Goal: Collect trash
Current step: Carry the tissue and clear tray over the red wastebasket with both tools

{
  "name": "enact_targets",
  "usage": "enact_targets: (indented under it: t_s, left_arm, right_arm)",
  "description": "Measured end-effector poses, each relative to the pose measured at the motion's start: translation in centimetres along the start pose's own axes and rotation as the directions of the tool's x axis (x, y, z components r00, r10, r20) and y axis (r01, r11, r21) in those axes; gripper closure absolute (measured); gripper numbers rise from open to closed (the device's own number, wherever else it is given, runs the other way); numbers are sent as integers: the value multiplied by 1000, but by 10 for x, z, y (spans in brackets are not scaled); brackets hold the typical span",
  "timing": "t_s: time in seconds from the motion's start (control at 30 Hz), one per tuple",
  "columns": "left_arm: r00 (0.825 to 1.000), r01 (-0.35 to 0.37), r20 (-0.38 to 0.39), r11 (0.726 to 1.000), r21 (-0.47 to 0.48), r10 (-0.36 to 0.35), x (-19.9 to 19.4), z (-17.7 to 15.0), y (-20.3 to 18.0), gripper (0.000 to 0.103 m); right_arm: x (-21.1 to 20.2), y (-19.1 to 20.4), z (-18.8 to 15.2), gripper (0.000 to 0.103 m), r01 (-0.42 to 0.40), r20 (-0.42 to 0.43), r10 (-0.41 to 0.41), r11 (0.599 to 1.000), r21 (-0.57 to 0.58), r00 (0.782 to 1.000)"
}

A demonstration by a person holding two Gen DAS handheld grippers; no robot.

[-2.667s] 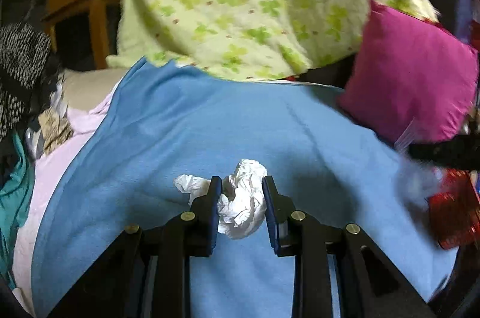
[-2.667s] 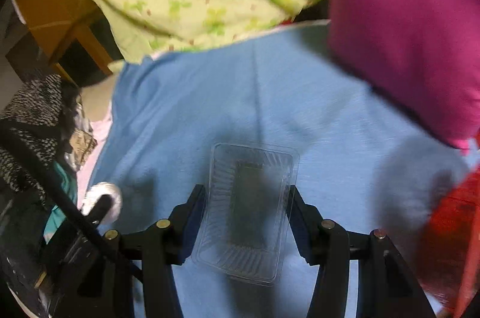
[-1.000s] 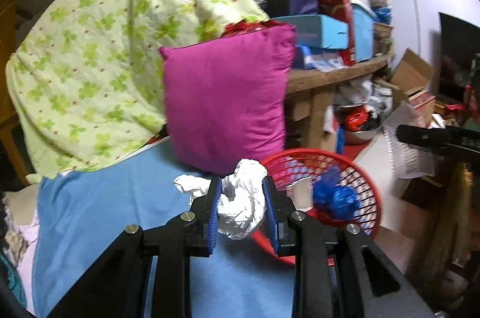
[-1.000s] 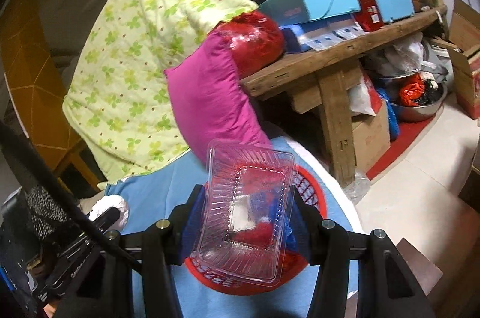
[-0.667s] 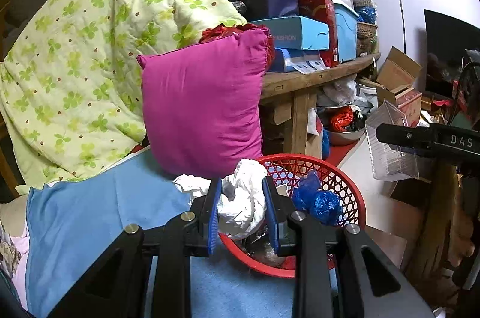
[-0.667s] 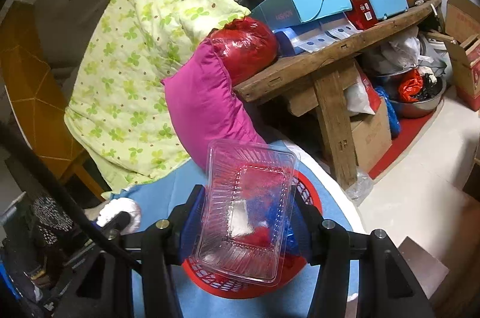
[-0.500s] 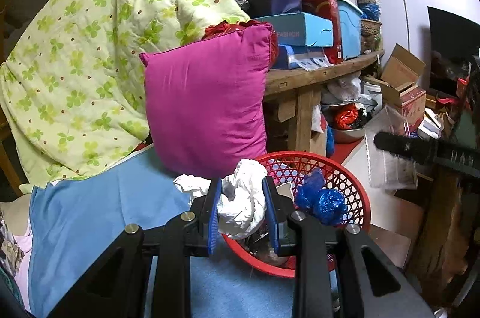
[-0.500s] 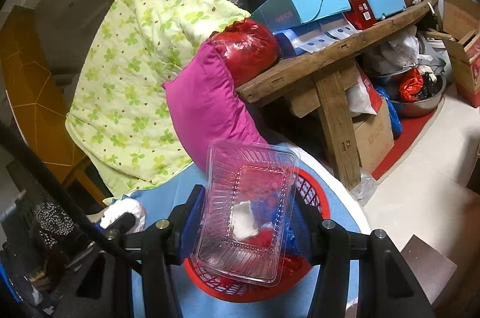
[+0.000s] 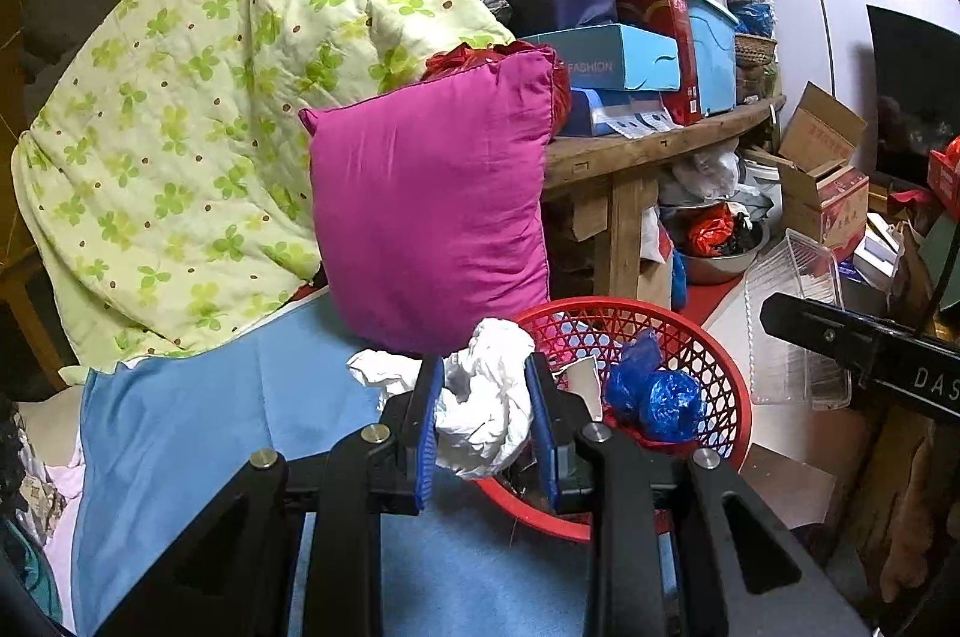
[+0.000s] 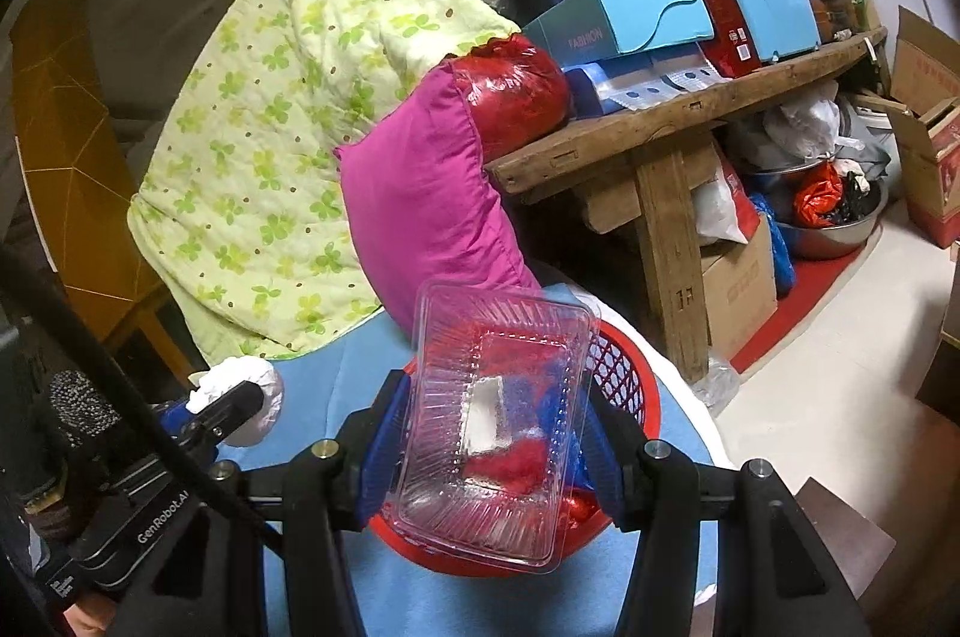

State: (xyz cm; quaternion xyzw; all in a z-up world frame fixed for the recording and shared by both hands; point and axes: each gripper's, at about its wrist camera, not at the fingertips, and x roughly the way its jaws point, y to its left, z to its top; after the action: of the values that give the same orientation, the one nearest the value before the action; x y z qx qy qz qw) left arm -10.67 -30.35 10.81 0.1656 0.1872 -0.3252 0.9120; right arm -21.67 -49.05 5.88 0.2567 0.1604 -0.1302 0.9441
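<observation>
Crumpled white paper (image 9: 480, 415) is sitting pinched between the left gripper (image 9: 485, 427) jaws, by the round red plastic basket's (image 9: 729, 397) rim. Right gripper (image 10: 489, 433) jaws are clamping a clear plastic tray (image 10: 498, 433) over that basket on the blue sheet (image 9: 198, 433).

My left gripper (image 9: 486, 433) is black, angular plastic with ribbed blue pads and round silver screws at the joints. My right gripper (image 10: 492, 433) matches it; a black cable (image 10: 120, 397) crosses beside it, near white "GenRobot.AI" lettering.
</observation>
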Motion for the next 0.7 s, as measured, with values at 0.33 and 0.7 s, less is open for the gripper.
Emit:
enact_targets:
  t_s: [0.33, 0.7]
  left_arm:
    - [1000, -8, -1, 1000, -18, 8, -10, 0, 3, 74]
    - [1000, 6, -25, 1000, -31, -7, -1, -5, 6, 74]
  right_arm:
    - [-11, 8, -3, 45, -8, 10, 8, 1000, -21, 1000]
    - [-8, 7, -6, 45, -17, 4, 17, 1000, -18, 1000]
